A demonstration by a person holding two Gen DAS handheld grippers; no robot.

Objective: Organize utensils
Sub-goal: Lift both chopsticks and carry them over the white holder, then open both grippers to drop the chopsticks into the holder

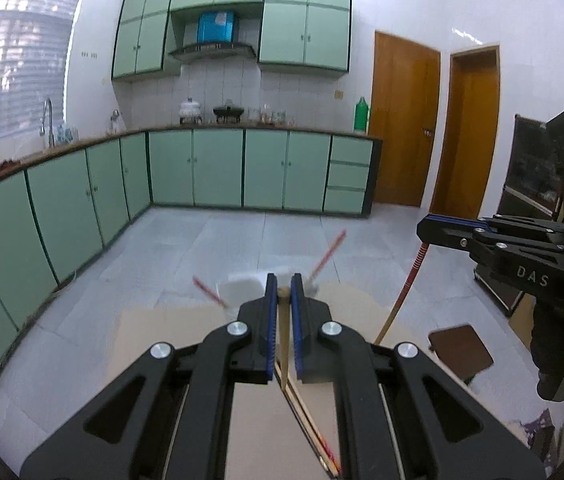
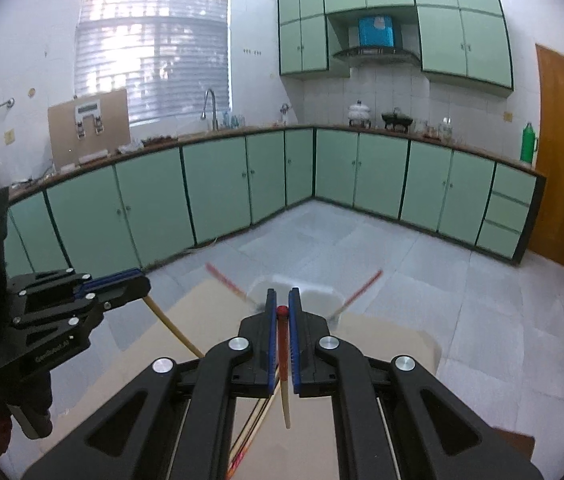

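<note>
My left gripper (image 1: 283, 280) is shut on a tan chopstick (image 1: 283, 320), held above the beige table (image 1: 153, 328). It also shows in the right wrist view (image 2: 137, 280), where the chopstick (image 2: 173, 328) hangs down from it. My right gripper (image 2: 282, 296) is shut on a red-topped chopstick (image 2: 283, 344); it also shows in the left wrist view (image 1: 426, 228), with its chopstick (image 1: 402, 292) hanging. A white cup (image 2: 314, 300) stands ahead with two red-ended chopsticks (image 2: 358, 288) leaning out. More chopsticks (image 1: 314, 436) lie on the table below.
Green kitchen cabinets (image 1: 217, 168) line the far walls. A brown stool (image 1: 462, 352) stands right of the table. Wooden doors (image 1: 402, 120) are at the back right.
</note>
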